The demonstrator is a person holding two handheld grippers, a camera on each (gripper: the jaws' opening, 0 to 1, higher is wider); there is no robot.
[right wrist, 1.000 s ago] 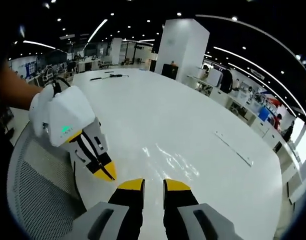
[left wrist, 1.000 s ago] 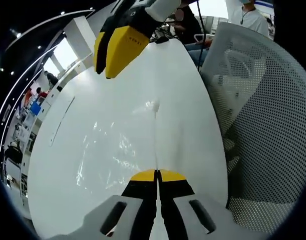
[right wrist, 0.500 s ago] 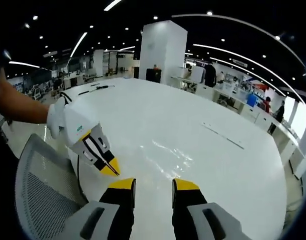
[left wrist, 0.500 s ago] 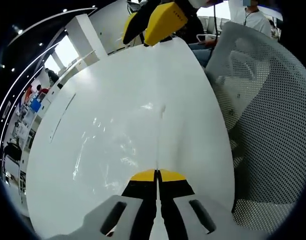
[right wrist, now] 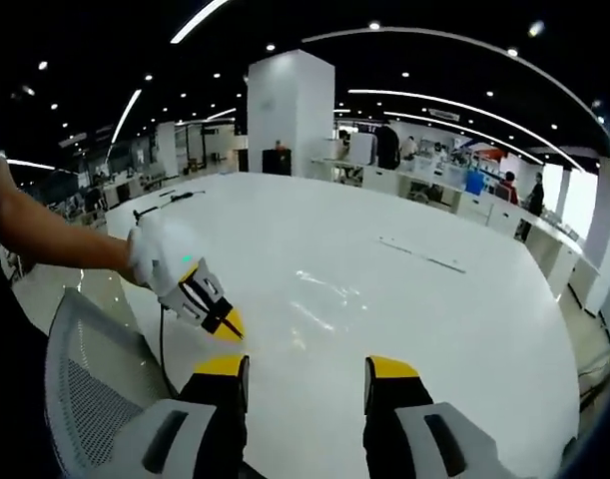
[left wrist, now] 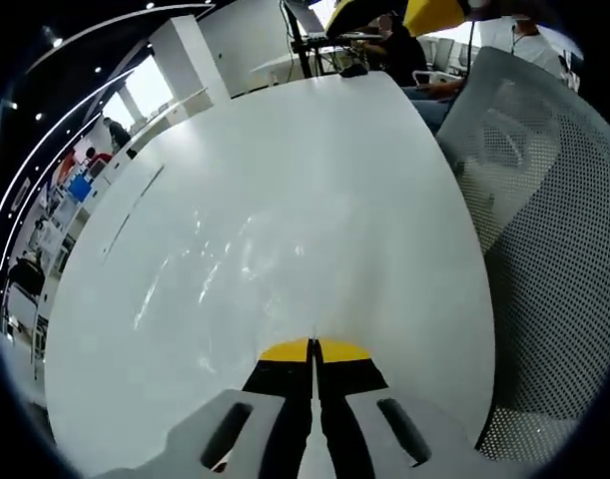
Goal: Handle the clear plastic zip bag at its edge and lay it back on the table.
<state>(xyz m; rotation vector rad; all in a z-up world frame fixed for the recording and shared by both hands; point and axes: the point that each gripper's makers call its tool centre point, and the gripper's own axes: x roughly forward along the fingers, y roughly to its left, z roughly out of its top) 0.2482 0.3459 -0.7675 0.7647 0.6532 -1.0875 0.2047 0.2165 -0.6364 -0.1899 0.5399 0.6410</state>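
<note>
Fingers (left wrist: 285, 351) of the left gripper (left wrist: 310, 349): pressed flat together, no gap, low over the near rim of the table (left wrist: 384, 150). Judged to be pinching the near edge of the bag (left wrist: 235, 264), though the film at the tips is too clear to make out for certain. Fingers (right wrist: 221, 366) of the right gripper (right wrist: 305, 367): spread wide, holding nothing, raised above the table and well apart from the bag.

Just beyond the left tips, a sheet of glints and creases lying flat on the white top (no part visibly lifted). From the right gripper view, the same shimmer a little past the yellow tip of the left gripper, which sits down at table level. Beside the near rim, a grey mesh chair (left wrist: 554, 249).

Farther out on the table, a thin pale strip (left wrist: 135, 205), well apart from the bag. Beyond that, a white pillar (right wrist: 290, 110), desks and a few people, too small to describe.

Step in hand, as a judgement: the tail of the lay-down, with the bag resting on the table and only the pinched edge left to let go.

Next move: open the left fingers gently, lift straight off without dragging the film, keep the right gripper clear (static cling to the pads is a possible snag).
</note>
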